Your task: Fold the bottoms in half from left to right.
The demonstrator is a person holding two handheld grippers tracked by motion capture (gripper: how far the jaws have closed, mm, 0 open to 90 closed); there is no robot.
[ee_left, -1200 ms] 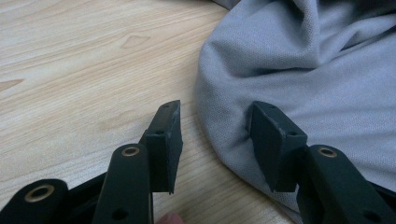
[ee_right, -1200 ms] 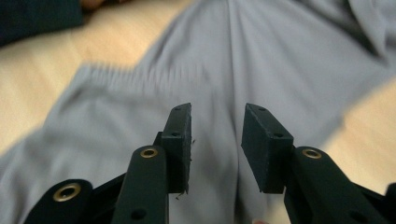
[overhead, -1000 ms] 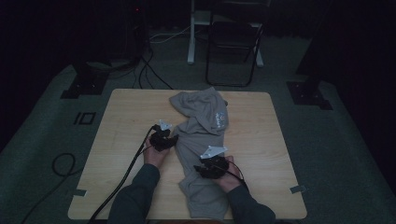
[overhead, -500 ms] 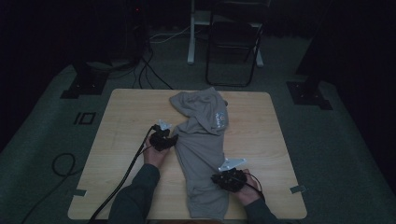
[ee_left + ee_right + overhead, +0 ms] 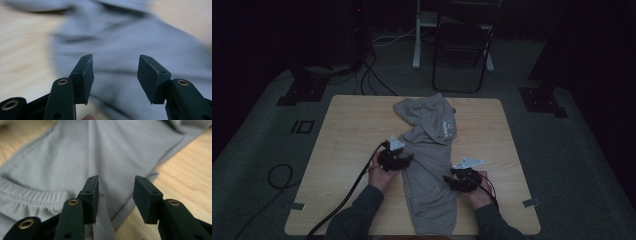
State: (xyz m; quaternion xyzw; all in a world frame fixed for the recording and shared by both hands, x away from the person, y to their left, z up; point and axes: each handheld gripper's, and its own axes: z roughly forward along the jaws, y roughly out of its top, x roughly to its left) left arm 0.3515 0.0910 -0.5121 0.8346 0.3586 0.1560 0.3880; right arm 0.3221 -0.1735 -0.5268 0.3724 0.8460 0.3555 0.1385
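1. High view is showing me a grey garment [image 5: 429,165] lying lengthwise down the middle of the wooden bench [image 5: 347,130], bunched and folded over at the far end, flatter toward my side, its near end close to the bench's near edge.
2. I am holding the left gripper [image 5: 408,158] at the garment's left edge about halfway along, and the right gripper [image 5: 447,178] at its right edge, nearer to me.
3. Left gripper view is blurring, but its jaws are standing apart with nothing between them, having just been opening further; grey cloth [image 5: 130,47] is lying beyond them, with bare bench [image 5: 22,62] to one side.
4. Right gripper view is sharper: these jaws have also just been opening and are standing apart, not pinching anything. An elastic, gathered band [image 5: 32,196] is running off to one side, and a hemmed edge [image 5: 140,195] is crossing below the gap, with wood beyond it.
5. I am judging the step as smoothing or folding the garment flat, caught between grips: both hands are free and repositioning along the sides.
6. Next move, as I am reading it, is calling for each pair of jaws to be lowered onto a side edge and closed on the cloth only, low enough to catch the fabric without scraping the bench, before any lifting or folding.
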